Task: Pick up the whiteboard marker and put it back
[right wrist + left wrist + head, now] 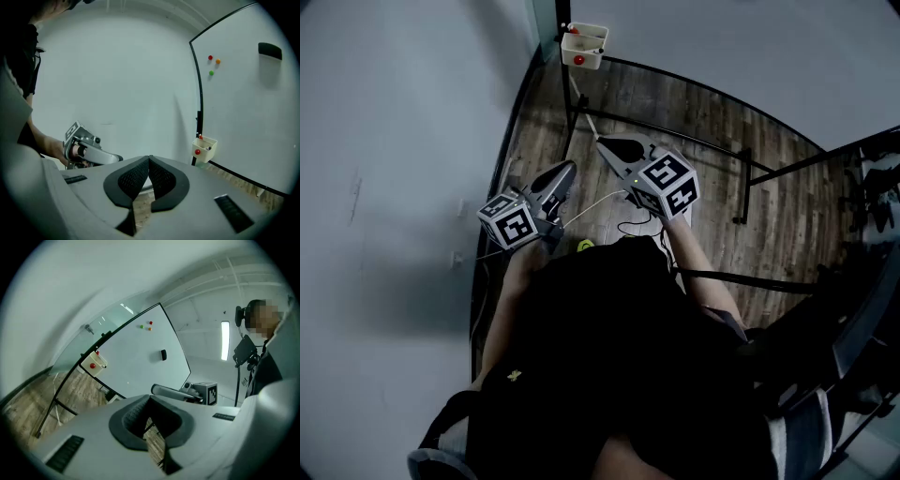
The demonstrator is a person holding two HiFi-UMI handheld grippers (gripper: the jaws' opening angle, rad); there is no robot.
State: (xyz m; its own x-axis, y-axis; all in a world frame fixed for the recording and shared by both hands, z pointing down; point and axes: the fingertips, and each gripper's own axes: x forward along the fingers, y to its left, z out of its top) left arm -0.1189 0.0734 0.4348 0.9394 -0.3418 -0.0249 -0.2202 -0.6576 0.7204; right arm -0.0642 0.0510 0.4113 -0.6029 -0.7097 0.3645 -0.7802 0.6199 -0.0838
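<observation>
Leftmost, beside the pale wall (394,187), the left hand-held gripper (567,169) is held level above the wood floor (675,112), its jaws closed tip to tip with nothing between them. Right of it and farther off, a small white box (584,47) hangs at the lower corner of the whiteboard (243,117), just beside the black frame edge. A red ball (578,59) lies in the box, and what looks like the marker (200,137), red-tipped, stands at its back corner, too small to tell more. Right again, the right hand-held gripper (607,144) tilts a little downward, jaws shut and empty, well apart from the box. High on the whiteboard sit three small coloured magnets (210,57) and, farther right, a black eraser (270,50).
</observation>
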